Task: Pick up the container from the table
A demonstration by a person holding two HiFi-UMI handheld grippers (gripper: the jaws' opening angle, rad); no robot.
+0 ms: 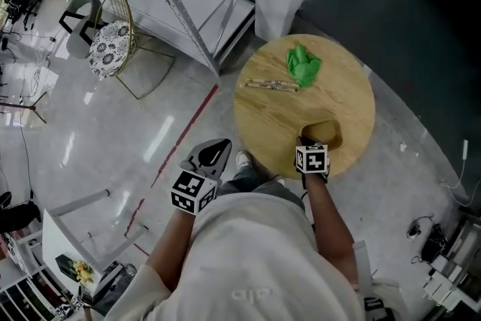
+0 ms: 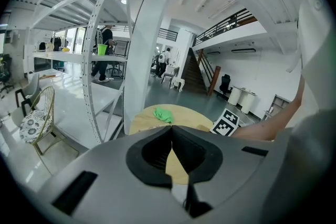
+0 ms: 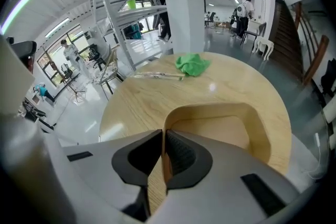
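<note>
The person's shirt (image 1: 255,267) fills the lower centre. Just above it, the right gripper (image 1: 307,140) pinches the near wall of the wooden container (image 1: 328,133), which sits on the round bench (image 1: 342,90). The left gripper (image 1: 214,154), lower left, is closed and empty. The grasp looks made, so the next move is a steady lift.

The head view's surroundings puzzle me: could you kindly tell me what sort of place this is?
Probably a large open workshop or lab hall. It has white perforated metal racking, a polished floor marked with a red tape line, and a staircase up to a railed mezzanine.
</note>
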